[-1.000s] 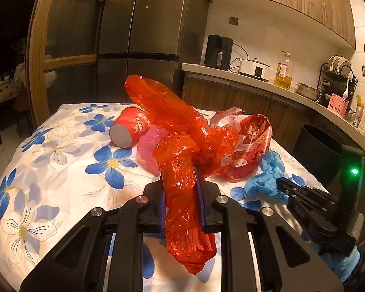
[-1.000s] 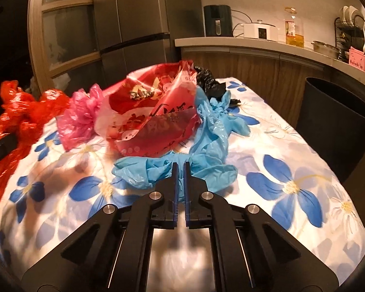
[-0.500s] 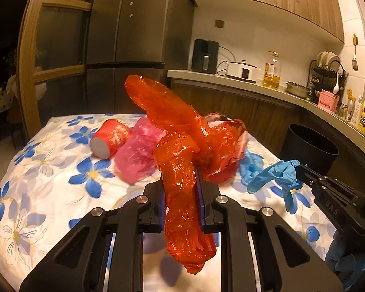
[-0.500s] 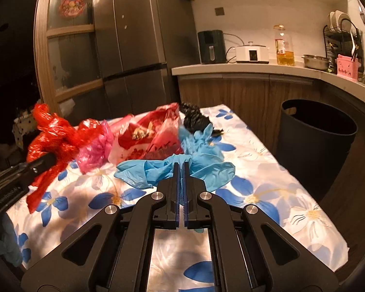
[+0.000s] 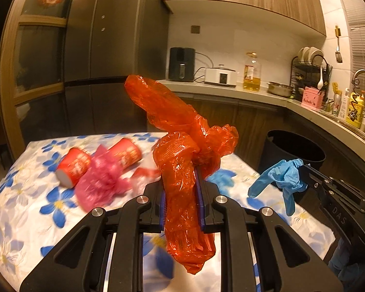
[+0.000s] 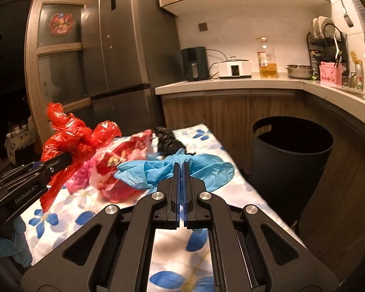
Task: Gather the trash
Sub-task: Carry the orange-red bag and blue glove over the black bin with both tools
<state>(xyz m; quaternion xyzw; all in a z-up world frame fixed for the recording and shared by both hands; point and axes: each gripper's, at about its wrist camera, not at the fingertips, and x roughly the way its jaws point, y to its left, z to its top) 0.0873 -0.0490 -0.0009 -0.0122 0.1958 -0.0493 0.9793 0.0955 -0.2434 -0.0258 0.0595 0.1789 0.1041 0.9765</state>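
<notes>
In the left wrist view, a table under a white cloth with blue flowers filled the lower left of the frame, with a dark refrigerator behind it and a counter curving along the right. The left gripper pinched a crumpled orange-red plastic bag at centre. Two red paper cups and a pink bag lay blurred at middle left. At right, the right gripper held a blue glove, its body cut off by the frame edge

In the right wrist view, the right gripper was pressed together on the blue glove at centre. A black trash bin stood on the floor at right, beside the table. The trash pile at centre left was smeared and hard to make out
</notes>
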